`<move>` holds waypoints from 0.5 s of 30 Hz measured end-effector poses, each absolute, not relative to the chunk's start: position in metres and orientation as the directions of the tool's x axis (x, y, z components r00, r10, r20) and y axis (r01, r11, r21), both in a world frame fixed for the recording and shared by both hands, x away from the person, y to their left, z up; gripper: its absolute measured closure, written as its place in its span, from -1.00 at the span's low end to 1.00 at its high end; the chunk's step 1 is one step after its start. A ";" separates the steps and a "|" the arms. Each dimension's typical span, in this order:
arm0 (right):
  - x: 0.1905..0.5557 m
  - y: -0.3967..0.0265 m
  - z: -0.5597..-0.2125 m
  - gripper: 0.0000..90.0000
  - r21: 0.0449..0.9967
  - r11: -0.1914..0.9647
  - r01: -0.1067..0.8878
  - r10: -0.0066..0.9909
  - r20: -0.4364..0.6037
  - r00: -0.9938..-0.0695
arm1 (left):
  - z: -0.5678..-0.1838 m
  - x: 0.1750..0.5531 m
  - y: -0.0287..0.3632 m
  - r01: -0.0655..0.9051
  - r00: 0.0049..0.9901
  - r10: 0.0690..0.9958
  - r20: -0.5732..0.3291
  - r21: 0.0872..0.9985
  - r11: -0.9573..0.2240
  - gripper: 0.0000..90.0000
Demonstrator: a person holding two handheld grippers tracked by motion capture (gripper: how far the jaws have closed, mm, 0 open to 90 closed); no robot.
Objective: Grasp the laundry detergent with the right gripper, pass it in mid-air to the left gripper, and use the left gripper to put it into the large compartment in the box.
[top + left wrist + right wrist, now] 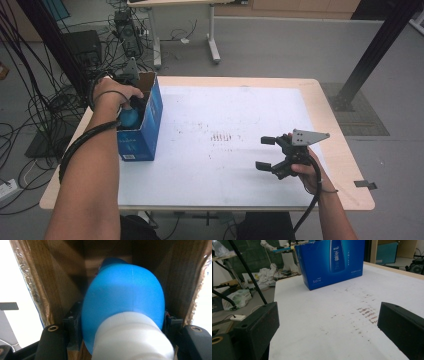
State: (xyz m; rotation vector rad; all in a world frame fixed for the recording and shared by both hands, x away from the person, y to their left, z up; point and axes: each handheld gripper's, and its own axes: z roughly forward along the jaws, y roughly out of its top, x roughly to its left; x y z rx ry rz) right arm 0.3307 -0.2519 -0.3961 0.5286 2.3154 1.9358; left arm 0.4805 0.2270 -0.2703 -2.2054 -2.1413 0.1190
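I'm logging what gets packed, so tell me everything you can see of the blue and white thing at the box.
The blue object looks like smooth, rounded plastic with a faint seam down its middle and a white ribbed part nearest the camera. It sits inside the open blue carton at the table's left edge, brown cardboard walls around it. The left gripper is shut on it, a black finger on each side.

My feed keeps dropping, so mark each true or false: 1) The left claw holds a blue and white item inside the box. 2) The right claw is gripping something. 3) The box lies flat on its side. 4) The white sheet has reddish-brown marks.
1) True: the left claw is shut on the blue and white item within the blue box.
2) False: the right claw is open and empty.
3) False: the box stands upright, top open.
4) True: marks sit mid-sheet.
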 end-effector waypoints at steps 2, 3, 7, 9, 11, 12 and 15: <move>0.331 -0.252 -0.396 -0.92 0.967 0.144 0.211 0.308 0.159 -0.938 | -0.270 0.480 0.227 0.994 0.029 1.000 -0.010 -0.101 -0.029 -0.19; 0.331 -0.251 -0.396 -0.92 0.967 0.145 0.210 0.309 0.157 -0.938 | -0.270 0.480 0.227 0.994 0.029 1.000 -0.011 -0.101 -0.030 -0.19; 0.331 -0.251 -0.396 -0.92 0.967 0.144 0.210 0.309 0.158 -0.938 | -0.270 0.480 0.227 0.994 0.027 1.000 -0.011 -0.102 -0.028 -0.19; 0.331 -0.251 -0.396 -0.92 0.967 0.145 0.210 0.309 0.158 -0.938 | -0.270 0.480 0.228 0.995 0.026 1.000 -0.013 -0.101 -0.027 -0.19; 0.331 -0.252 -0.396 -0.92 0.967 0.144 0.210 0.309 0.157 -0.938 | -0.270 0.480 0.227 0.995 0.025 1.000 -0.012 -0.100 -0.027 -0.19; 0.331 -0.252 -0.396 -0.92 0.967 0.143 0.210 0.310 0.158 -0.938 | -0.270 0.480 0.227 0.995 0.026 1.000 -0.011 -0.101 -0.027 -0.19; 0.331 -0.252 -0.396 -0.92 0.967 0.142 0.211 0.311 0.159 -0.937 | -0.270 0.480 0.226 0.994 0.027 1.000 -0.010 -0.103 -0.028 -0.19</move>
